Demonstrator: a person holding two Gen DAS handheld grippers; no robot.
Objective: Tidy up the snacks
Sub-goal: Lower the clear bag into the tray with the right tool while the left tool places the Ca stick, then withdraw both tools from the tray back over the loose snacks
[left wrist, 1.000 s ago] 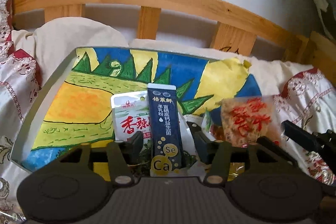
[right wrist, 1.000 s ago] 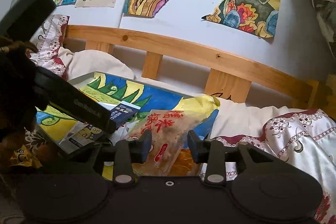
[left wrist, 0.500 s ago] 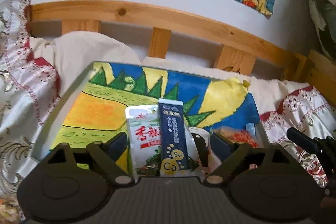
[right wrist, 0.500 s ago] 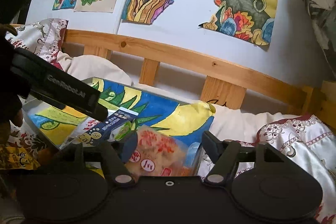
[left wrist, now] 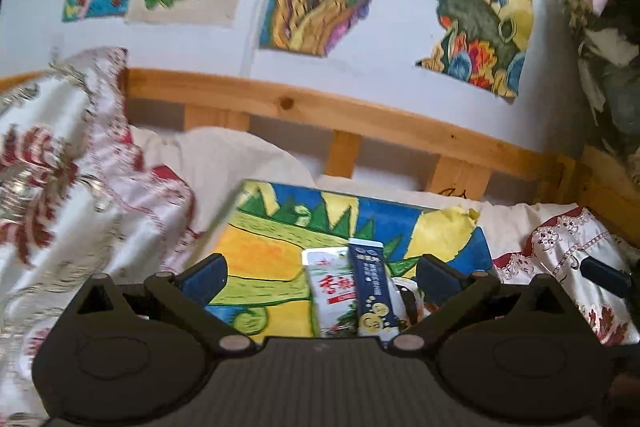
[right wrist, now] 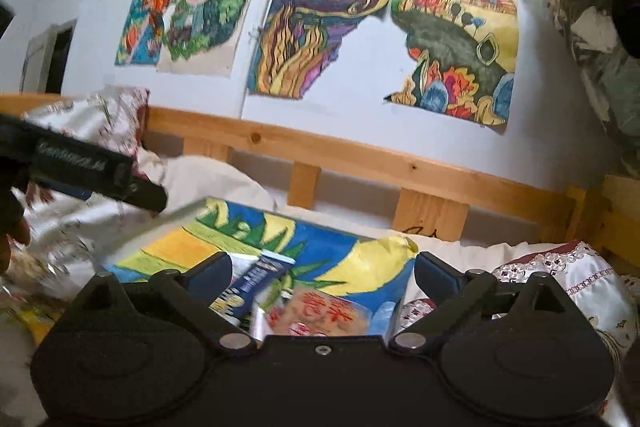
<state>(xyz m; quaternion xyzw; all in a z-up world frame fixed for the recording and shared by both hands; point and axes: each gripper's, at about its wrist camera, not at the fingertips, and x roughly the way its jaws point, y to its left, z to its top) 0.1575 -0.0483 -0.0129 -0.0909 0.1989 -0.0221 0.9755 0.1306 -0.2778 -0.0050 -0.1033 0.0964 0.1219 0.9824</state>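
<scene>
A tray lined with a bright painted sheet (left wrist: pixel 256 255) (right wrist: pixel 344 251) lies on the bed. On it rest a dark blue stick pack (left wrist: pixel 370 287) (right wrist: pixel 256 277), a white pouch with red characters (left wrist: pixel 330 291) and a clear pouch of orange snack (right wrist: pixel 316 311). My left gripper (left wrist: pixel 320 277) hangs above the blue pack and white pouch, jaws opening wide, pads touching nothing. My right gripper (right wrist: pixel 322 275) hovers over the clear pouch, jaws opening, nothing pressed between them. The left gripper's black finger (right wrist: pixel 100 171) shows at the left of the right wrist view.
A wooden headboard rail (left wrist: pixel 360 119) (right wrist: pixel 360 155) runs behind the tray. White and red embroidered bedding (left wrist: pixel 68 167) (right wrist: pixel 560 267) lies on both sides. Children's paintings (right wrist: pixel 320 27) hang on the wall. Dark clothing (left wrist: pixel 608 47) hangs at the right.
Both grippers let go of their snacks, opened wide and drew back and upward. The blue pack and the clear pouch now lie on the tray.
</scene>
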